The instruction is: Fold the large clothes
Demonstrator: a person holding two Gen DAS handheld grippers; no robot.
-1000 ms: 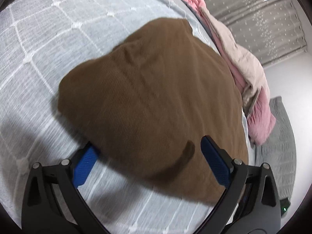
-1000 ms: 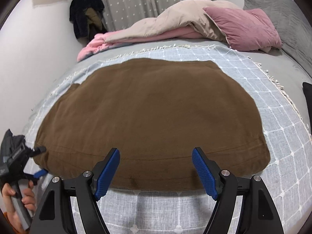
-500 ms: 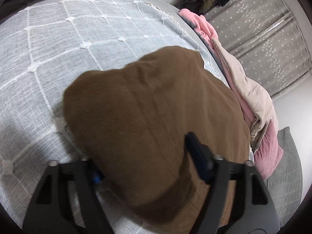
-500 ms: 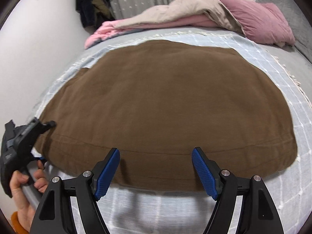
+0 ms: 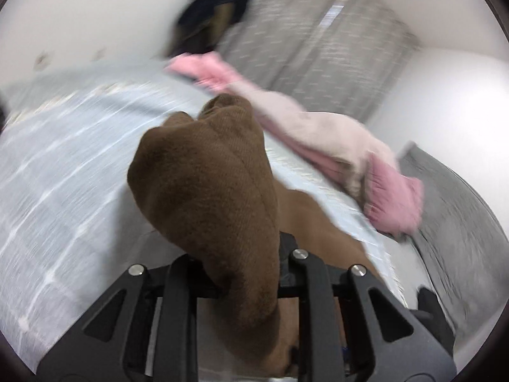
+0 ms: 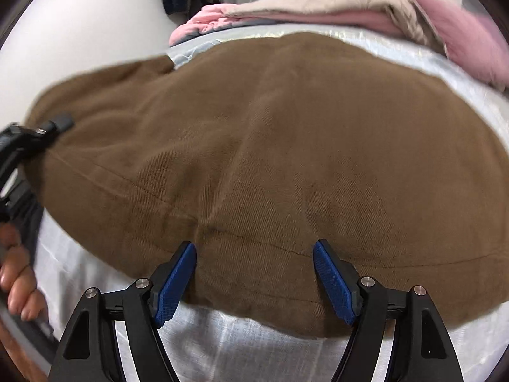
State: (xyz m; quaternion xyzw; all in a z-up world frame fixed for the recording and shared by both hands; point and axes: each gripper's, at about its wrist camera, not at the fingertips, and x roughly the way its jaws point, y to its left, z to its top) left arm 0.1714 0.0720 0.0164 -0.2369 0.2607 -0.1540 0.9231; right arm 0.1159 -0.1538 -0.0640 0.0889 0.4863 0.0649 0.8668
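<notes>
A large brown garment [image 6: 270, 146] lies spread on the light checked bedspread [image 6: 222, 343]. My left gripper [image 5: 246, 273] is shut on the brown garment's corner [image 5: 206, 184], which bunches up over its jaws and hides the fingertips. It also shows at the left edge of the right wrist view [image 6: 47, 127], lifting that corner. My right gripper [image 6: 254, 280] is open, its blue pads [image 6: 176, 286] straddling the garment's near hem without touching it.
A pile of pink and beige bedding [image 6: 366, 3] lies along the far side of the bed. A grey blanket [image 5: 455, 222] is to the right. Dark clothes [image 5: 216, 16] hang on the wall beside a grey curtain [image 5: 318, 38].
My left gripper has closed on the garment's corner and raised it off the bed. My right gripper has moved closer to the near hem, still open.
</notes>
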